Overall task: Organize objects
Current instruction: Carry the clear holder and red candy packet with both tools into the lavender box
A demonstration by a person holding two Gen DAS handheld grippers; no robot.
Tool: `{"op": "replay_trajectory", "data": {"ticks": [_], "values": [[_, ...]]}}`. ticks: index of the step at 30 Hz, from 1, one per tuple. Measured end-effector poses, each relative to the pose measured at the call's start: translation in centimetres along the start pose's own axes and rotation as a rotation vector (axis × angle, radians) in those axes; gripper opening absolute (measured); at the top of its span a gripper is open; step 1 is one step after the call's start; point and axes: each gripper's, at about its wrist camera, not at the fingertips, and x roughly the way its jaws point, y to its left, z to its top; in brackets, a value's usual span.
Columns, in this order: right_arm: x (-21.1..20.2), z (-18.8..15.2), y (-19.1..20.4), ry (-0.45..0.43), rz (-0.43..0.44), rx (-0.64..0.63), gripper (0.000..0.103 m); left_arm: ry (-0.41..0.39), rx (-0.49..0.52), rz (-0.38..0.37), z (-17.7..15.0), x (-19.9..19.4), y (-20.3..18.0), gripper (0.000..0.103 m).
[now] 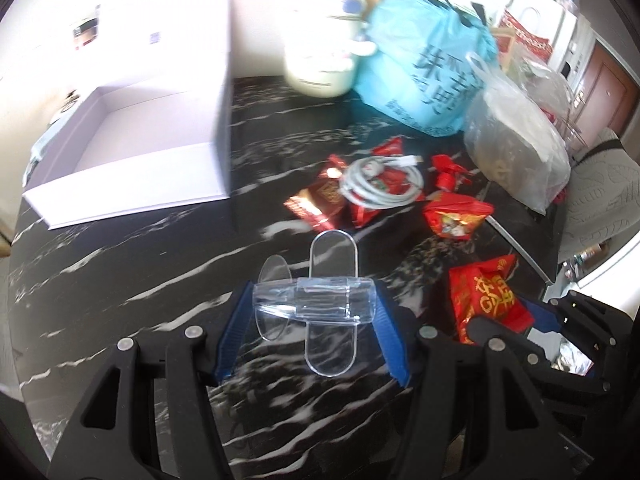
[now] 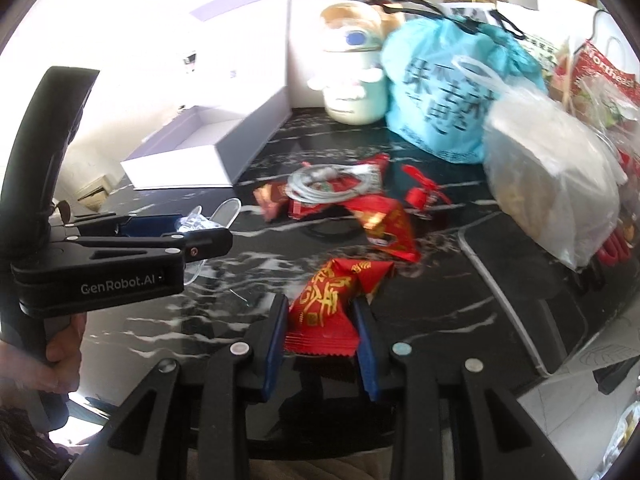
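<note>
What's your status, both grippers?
Left gripper shut on clear plastic piece. Right gripper shut on red packet. White box open, path unobstructed.

Five red snack packets (image 1: 458, 216) lie on the desk (image 1: 120, 280), most near its middle and one (image 2: 328, 304) at the near edge. There is one coiled white cable (image 1: 376, 184), one small red toy (image 1: 448, 172), one clear plastic piece (image 1: 316, 300) and one open white box (image 1: 132, 148) toward the left edge. Along the far edge are one cream jar (image 1: 320, 40), one blue bag (image 1: 424, 76) and one clear bag (image 1: 516, 144). Two grippers show.
</note>
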Motion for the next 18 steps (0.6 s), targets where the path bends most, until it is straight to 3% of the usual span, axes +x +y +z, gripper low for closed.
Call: {"op": "replay_trajectory", "data": {"ticks": [18], "values": [[1.4,3.0,9.6,-0.02,0.159,-0.232,0.032,-0.026,-0.172,0.148,-2.1,-4.6,9.0,0.057]]}}
